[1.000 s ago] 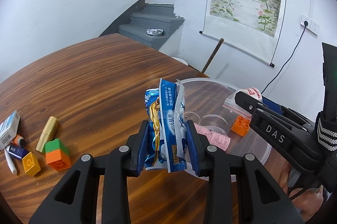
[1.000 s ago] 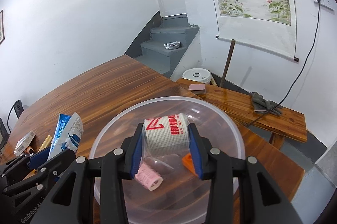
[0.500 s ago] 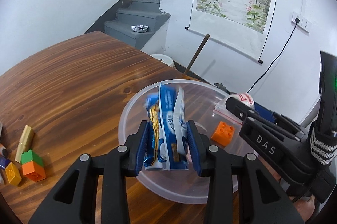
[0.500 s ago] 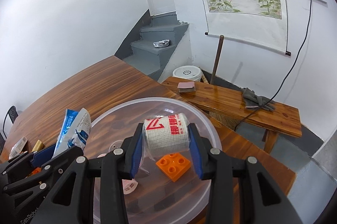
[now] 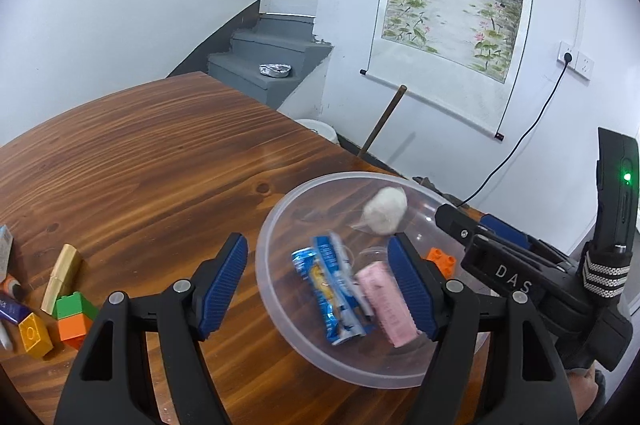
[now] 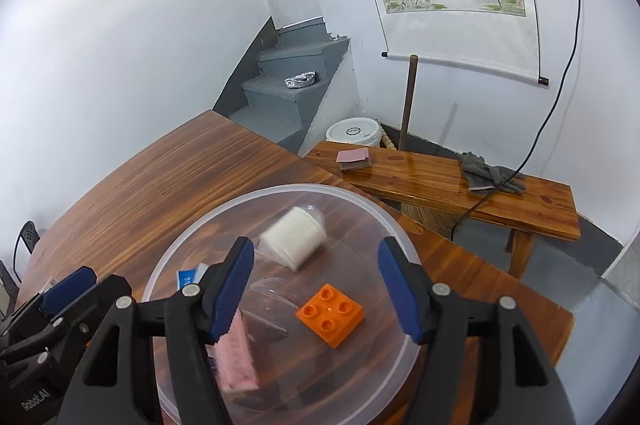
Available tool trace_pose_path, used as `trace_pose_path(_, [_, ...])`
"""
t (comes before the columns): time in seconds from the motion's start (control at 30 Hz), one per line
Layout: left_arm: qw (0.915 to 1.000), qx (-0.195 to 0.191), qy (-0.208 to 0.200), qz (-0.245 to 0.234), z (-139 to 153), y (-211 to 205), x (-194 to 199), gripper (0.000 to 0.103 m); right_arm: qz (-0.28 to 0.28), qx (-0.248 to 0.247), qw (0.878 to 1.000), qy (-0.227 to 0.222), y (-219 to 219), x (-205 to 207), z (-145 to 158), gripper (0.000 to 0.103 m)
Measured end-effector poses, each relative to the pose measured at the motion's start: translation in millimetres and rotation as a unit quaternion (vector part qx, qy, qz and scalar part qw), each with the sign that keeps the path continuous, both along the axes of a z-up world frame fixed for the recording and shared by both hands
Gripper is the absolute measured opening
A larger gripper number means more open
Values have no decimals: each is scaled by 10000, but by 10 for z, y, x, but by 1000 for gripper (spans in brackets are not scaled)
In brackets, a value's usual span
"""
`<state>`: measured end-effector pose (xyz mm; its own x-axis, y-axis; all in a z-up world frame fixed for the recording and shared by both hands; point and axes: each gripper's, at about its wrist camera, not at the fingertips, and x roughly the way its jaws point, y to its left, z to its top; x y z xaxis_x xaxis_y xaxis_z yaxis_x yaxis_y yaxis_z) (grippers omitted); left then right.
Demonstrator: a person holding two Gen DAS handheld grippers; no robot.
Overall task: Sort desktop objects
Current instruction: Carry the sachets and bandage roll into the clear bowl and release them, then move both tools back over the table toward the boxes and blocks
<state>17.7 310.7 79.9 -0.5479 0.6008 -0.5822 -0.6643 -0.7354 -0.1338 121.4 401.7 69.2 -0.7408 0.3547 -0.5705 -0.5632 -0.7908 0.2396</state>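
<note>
**Left wrist view: both hand-held grippers let go over the bowl**

Largest first: a brown wooden counter [image 5: 152,161] carries a wide clear plastic bowl [image 5: 280,217], the collecting place for sorted things. Over it the left hand-held gripper [image 5: 318,289] has just been opening; its jaws stand wide with nothing gripped. The blue snack packet [image 5: 332,293] it clamped a second ago now lies in the bowl beside a pink pack [image 5: 386,301]. The right hand-held gripper [image 6: 316,289] has likewise just been opening and holds nothing; the white bandage roll [image 6: 294,235] it pinched earlier is blurred, probably mid-fall, above the bowl's floor. An orange brick [image 6: 330,313] rests there too. Unsorted at the counter's left edge: a gold tube [image 5: 62,277], stacked green and orange bricks [image 5: 74,317] and a yellow brick [image 5: 34,335].
</note>
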Motion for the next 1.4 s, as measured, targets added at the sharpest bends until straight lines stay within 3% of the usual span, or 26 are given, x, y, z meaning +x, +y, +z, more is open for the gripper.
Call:
trace_pose_path(0.33, [9984, -263, 129, 485, 4, -323, -120, 76, 250, 108, 9996, -10, -258, -108, 22, 69])
trace_pose_path(0.73, [9941, -347, 286, 992, 62, -881, -253, 76, 1037, 316, 9941, 8, -848, -368, 75, 69])
trace_pose_path(1.4, [9777, -605, 252, 1996, -69, -2177, -628, 76, 2597, 208, 9648, -368, -1845, -988, -72, 69])
